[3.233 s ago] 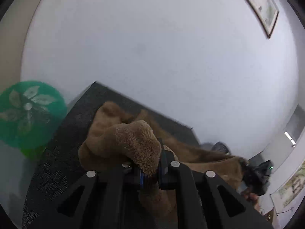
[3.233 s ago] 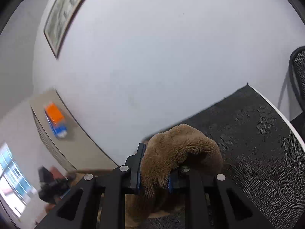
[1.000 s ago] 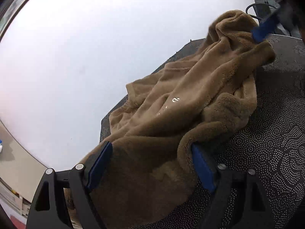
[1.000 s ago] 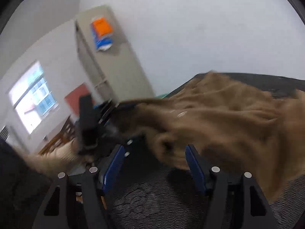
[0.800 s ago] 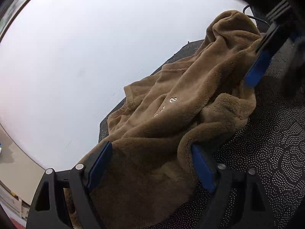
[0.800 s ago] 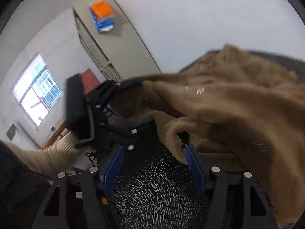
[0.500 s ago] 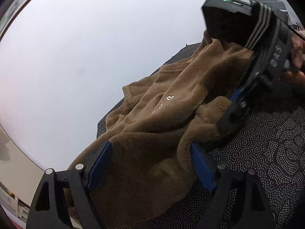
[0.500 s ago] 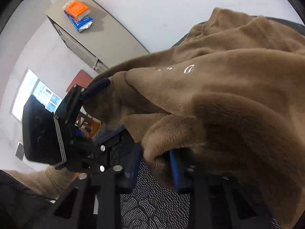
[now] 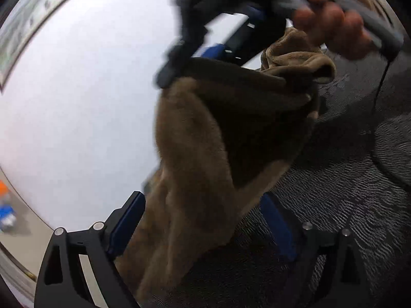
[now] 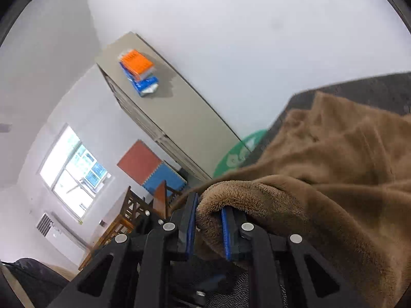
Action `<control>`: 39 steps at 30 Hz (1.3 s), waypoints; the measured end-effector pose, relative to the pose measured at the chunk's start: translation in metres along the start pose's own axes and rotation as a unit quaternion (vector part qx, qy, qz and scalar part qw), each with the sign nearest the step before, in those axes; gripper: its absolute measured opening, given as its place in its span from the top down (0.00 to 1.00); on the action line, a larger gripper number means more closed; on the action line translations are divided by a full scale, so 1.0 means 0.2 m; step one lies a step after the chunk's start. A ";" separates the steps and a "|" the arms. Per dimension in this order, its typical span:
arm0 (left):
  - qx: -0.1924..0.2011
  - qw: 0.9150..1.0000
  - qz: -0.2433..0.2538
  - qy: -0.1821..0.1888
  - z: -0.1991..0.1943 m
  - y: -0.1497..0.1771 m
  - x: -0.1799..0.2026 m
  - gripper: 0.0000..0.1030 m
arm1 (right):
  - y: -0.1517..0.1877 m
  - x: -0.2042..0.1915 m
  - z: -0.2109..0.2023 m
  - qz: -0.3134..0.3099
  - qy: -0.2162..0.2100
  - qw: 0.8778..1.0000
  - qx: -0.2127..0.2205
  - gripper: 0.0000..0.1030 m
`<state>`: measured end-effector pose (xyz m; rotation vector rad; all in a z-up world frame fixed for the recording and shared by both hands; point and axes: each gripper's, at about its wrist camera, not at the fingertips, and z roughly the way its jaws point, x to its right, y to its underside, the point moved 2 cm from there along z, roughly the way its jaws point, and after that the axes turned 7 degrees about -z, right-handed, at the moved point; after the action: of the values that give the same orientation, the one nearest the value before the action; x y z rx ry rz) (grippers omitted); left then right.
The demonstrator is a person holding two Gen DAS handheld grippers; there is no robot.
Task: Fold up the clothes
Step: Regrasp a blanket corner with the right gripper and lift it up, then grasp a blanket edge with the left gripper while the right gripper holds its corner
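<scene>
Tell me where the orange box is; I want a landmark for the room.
In the right wrist view, the orange box sits upper left, stacked on a blue pack atop the grey cabinet, left of the brown garment.

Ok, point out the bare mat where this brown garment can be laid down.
Bare patterned mat lies to the right of the hanging brown garment, between it and the round dark shape at the right edge. Crowded: the left gripper straddles the cloth, open, and the right gripper pinches a fold above.
</scene>
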<state>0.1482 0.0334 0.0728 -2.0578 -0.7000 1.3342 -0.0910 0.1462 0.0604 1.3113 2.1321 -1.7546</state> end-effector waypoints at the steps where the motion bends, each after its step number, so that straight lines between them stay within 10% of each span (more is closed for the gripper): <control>1: -0.001 1.000 0.004 -0.013 0.02 -0.02 0.01 0.08 | 0.00 -0.01 -0.01 -0.003 0.001 1.000 0.002 0.82; 4: -0.009 0.999 -0.031 0.004 0.07 -0.07 -0.03 0.17 | 0.00 -0.04 -0.05 -0.014 0.004 1.000 0.007 0.82; 6: -0.025 0.997 -0.070 0.013 0.12 -0.10 -0.10 0.83 | 0.00 -0.06 -0.08 -0.021 0.006 1.000 0.011 0.82; 10: -0.029 0.989 -0.140 -0.034 0.18 -0.14 -0.31 0.87 | 0.01 -0.11 -0.14 -0.038 0.021 0.999 0.018 0.77; 13: -0.010 0.978 -0.195 -0.077 0.16 -0.18 -0.48 0.88 | 0.09 -0.14 -0.30 -0.085 0.105 0.990 0.042 0.28; 16: 0.003 0.962 -0.250 -0.114 0.15 -0.20 -0.65 0.88 | 0.17 -0.17 -0.49 -0.140 0.202 0.966 0.078 0.23; 21: 0.007 0.941 -0.314 -0.130 0.19 -0.22 -0.84 0.87 | 0.29 -0.16 -0.72 -0.243 0.399 0.882 0.070 0.23; 25: 0.014 0.939 -0.315 -0.136 0.19 -0.26 -0.88 0.87 | 0.38 -0.13 -0.70 -0.315 0.467 0.826 0.025 0.23; 39: 0.090 0.933 -0.321 -0.137 -0.08 -0.51 -1.12 0.85 | 0.60 -0.12 -0.03 -0.632 0.444 0.622 -0.125 0.23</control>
<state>0.0698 -0.0553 0.2891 -1.3289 -1.1966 1.2349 0.0035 0.1352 -0.0160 0.4137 4.3518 -0.5806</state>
